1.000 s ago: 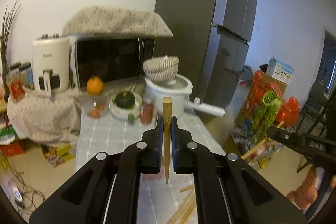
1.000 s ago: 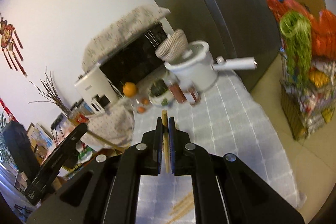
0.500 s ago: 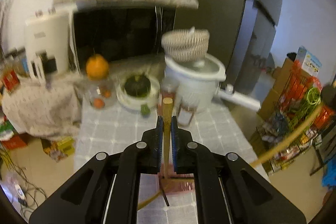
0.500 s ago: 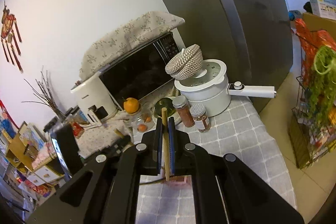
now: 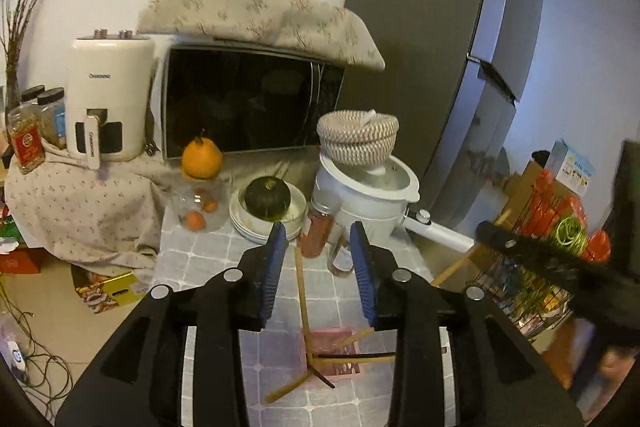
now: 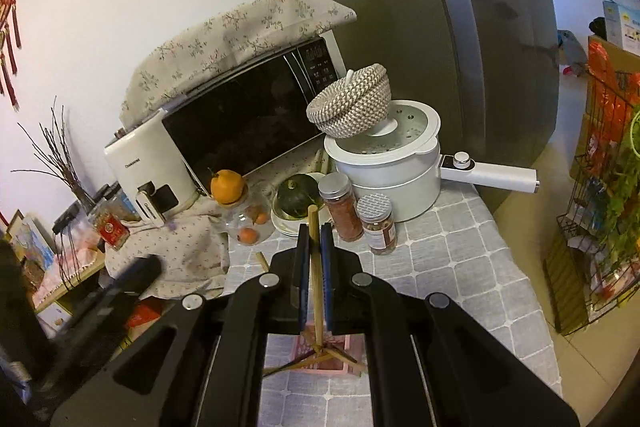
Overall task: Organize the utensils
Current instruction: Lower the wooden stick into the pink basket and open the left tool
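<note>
A pink utensil holder (image 5: 334, 355) stands on the checked tablecloth, with several wooden chopsticks leaning in it; it also shows in the right wrist view (image 6: 324, 357). My left gripper (image 5: 320, 267) is open above the holder. A wooden chopstick (image 5: 301, 291) stands free between its jaws with its lower end in the holder. My right gripper (image 6: 315, 263) is shut on a wooden chopstick (image 6: 314, 259), held upright with its lower end reaching into the holder. The right gripper's body shows at the right of the left wrist view.
Beyond the holder stand two spice jars (image 6: 358, 217), a white pot (image 6: 396, 171) with a woven basket (image 6: 350, 107) on it, a bowl with a green squash (image 5: 267, 197), a glass jar topped by an orange (image 5: 201, 157), a microwave (image 5: 248, 107) and a fridge (image 6: 460, 27).
My left gripper has opened and let go of its chopstick, which now stands in the holder. My right gripper has moved in over the holder with its chopstick still held.
</note>
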### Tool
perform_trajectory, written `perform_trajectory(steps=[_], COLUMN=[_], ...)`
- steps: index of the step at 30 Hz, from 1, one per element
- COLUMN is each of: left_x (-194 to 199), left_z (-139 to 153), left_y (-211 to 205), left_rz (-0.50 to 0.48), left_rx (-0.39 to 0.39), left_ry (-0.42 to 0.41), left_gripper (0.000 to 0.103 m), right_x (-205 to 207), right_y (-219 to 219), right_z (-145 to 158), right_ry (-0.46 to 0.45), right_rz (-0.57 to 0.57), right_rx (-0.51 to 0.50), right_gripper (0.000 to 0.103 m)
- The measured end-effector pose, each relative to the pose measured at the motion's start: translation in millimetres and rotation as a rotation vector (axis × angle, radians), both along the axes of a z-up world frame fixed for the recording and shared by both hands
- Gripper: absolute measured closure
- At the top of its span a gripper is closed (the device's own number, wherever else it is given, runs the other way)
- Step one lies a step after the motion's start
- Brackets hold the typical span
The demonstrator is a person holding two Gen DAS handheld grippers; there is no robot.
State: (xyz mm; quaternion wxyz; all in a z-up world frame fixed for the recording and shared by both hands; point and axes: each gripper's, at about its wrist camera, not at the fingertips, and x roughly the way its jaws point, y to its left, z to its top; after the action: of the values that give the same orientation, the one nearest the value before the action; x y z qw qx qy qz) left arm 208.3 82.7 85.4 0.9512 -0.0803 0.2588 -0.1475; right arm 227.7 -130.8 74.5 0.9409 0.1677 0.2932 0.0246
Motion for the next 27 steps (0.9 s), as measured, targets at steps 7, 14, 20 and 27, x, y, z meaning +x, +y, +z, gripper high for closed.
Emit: perform_trajectory(steps=[7,14,20,27], left_x=[-1,-17,-61,-103], left_z=[-9,-3,6,-2], left_y=[7,-2,-23,-40], left_rz=[0.037,0.058,0.106,0.131], left_rx=[0.009,0.058,0.13,0.177], left_ry=[0.03,0.001,-0.08,-0.09], left_gripper=[0.07,0.066,0.039,0.03], right_x=[19,-11,-60,-110], right_y=[15,19,16,-1], right_z=[-25,-10,-2,-9], right_ry=[0.066,0.003,-0.042,-0.047], right_rz=[0.046,0.024,-0.025,-0.077], right_rx=[-0.007,-0.134,-0.233,-0.245], right_gripper=[0.093,0.088,0.073,0.057])
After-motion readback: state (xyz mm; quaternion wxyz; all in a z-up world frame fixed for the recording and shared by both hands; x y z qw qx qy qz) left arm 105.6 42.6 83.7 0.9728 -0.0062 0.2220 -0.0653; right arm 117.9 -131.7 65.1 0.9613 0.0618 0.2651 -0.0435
